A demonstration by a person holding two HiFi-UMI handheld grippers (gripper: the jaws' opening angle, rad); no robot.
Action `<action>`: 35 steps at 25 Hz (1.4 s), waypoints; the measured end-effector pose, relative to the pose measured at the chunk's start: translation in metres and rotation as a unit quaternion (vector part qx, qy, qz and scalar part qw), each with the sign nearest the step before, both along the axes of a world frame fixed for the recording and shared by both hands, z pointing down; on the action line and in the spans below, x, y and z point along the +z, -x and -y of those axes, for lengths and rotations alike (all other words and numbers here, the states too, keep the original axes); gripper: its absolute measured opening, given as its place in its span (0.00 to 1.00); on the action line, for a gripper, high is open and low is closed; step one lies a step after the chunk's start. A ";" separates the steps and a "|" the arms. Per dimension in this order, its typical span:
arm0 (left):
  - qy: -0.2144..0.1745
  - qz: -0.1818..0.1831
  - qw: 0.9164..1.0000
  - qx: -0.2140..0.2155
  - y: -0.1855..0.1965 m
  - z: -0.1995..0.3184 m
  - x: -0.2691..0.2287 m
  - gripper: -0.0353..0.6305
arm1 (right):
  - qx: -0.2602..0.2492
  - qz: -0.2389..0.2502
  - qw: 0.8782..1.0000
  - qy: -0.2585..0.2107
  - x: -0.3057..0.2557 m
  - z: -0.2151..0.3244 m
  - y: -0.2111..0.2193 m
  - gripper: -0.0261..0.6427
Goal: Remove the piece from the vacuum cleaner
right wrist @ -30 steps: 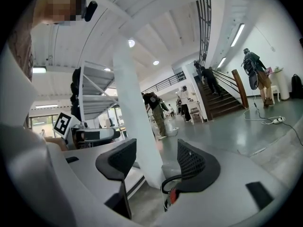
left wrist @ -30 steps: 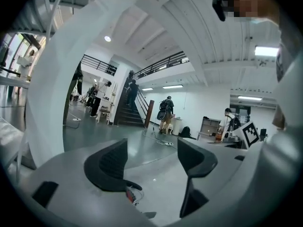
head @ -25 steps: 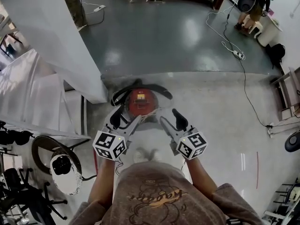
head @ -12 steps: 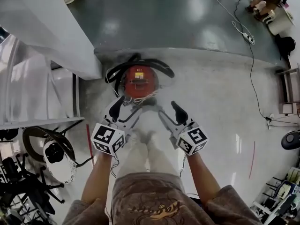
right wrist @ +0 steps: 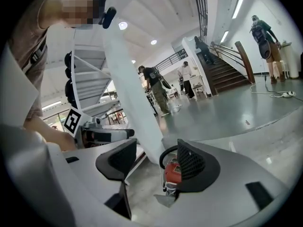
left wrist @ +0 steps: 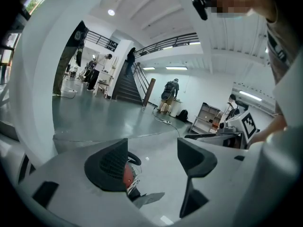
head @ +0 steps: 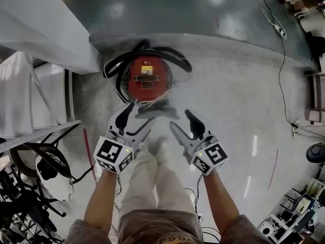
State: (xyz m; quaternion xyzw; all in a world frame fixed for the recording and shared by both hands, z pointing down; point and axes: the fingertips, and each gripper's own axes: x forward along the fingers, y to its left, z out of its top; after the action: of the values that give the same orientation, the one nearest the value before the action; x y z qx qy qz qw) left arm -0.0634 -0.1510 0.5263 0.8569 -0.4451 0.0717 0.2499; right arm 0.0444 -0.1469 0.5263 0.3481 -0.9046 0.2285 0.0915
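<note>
Head view, vacuum cleaner (head: 147, 78) just beyond left hand-held gripper (head: 140, 114), jaws apart

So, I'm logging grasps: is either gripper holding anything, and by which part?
Nothing is held: the left gripper and right gripper are both open and empty, short of the red vacuum cleaner.

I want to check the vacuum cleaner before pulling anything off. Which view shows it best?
The head view: the red vacuum cleaner shows whole, from above. The left gripper view shows only a red sliver behind one jaw; the right gripper view, part of its side past a jaw.
</note>
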 end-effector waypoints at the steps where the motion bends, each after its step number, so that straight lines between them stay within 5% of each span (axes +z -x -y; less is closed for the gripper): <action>1: 0.005 0.002 1.000 0.003 -0.002 -0.001 0.011 0.51 | -0.004 -0.009 1.000 0.002 0.011 0.000 -0.001 0.40; 6: 0.024 0.024 0.999 0.028 -0.013 -0.006 0.068 0.51 | -0.052 -0.079 0.995 0.023 0.071 -0.009 -0.002 0.40; 17: 0.085 0.069 0.989 0.103 -0.032 -0.005 0.199 0.51 | -0.101 -0.148 0.980 0.081 0.206 -0.005 -0.010 0.40; 35: 0.185 0.158 0.941 0.233 -0.068 -0.027 0.343 0.51 | -0.227 -0.251 0.931 0.133 0.349 -0.020 0.001 0.40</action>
State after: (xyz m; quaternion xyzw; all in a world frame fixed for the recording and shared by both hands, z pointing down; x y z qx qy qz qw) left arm 0.0043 -0.1238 0.8690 0.8531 -0.2452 0.3436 0.3065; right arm 0.0433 -0.1264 0.8755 0.1641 -0.8683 0.2246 0.4107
